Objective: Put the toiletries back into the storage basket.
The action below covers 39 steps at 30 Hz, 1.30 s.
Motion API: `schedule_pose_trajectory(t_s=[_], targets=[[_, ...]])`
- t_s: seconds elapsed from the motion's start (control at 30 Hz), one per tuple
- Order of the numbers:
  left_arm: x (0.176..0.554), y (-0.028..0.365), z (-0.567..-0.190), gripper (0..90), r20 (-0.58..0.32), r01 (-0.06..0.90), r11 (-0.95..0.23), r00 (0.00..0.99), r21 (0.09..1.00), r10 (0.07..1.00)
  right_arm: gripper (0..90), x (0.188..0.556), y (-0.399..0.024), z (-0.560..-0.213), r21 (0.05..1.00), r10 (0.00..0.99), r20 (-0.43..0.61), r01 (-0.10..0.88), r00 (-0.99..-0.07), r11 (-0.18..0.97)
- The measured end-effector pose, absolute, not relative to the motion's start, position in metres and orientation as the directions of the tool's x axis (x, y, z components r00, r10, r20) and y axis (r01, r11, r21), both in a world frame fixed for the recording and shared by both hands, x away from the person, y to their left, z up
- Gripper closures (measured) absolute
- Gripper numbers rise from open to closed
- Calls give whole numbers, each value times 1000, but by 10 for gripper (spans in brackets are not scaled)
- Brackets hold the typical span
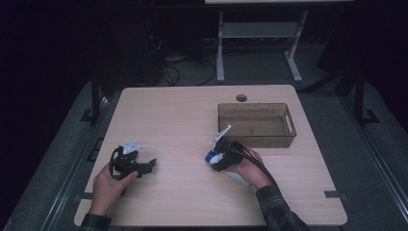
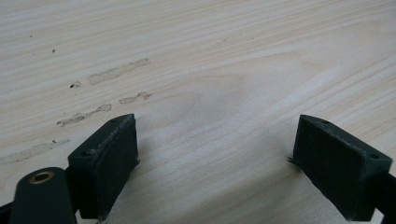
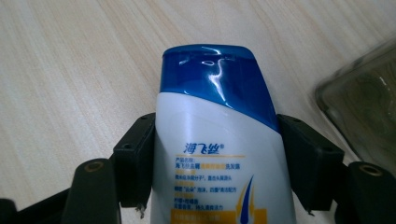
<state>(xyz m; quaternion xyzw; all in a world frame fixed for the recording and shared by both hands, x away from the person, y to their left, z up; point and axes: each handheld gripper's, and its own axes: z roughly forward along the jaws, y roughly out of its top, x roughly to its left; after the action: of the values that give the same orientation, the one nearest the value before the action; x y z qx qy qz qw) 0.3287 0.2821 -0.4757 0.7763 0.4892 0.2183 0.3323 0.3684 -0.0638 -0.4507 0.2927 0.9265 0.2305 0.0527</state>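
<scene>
A white shampoo bottle (image 3: pixel 212 79) with a blue cap lies between the two jaws of my right gripper (image 3: pixel 217 144), and both pads press against its sides. From above, the bottle (image 1: pixel 212 157) sits low over the table just left of the bin, its white end under the hand. My right gripper (image 1: pixel 222 155) is shut on it. My left gripper (image 1: pixel 150 164) rests at the table's left front, held by a hand. Its jaws stand wide apart over bare wood, with nothing between them (image 2: pixel 215 163).
A clear brownish plastic bin (image 1: pixel 255 105) stands on the light wooden table (image 1: pixel 178 115) at the back right, close behind the right hand; its corner (image 3: pixel 364 112) appears at the right of the right gripper view. A cable hole (image 1: pixel 241 97) lies at the far edge.
</scene>
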Motion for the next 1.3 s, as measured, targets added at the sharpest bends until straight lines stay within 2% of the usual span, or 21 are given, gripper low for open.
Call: schedule_pose_trajectory(t_s=[1.3], targets=[[329,282,-476,128,13,614,-298,425,731,905,347,341,-113,-396,710,638,110,510,-762,486]])
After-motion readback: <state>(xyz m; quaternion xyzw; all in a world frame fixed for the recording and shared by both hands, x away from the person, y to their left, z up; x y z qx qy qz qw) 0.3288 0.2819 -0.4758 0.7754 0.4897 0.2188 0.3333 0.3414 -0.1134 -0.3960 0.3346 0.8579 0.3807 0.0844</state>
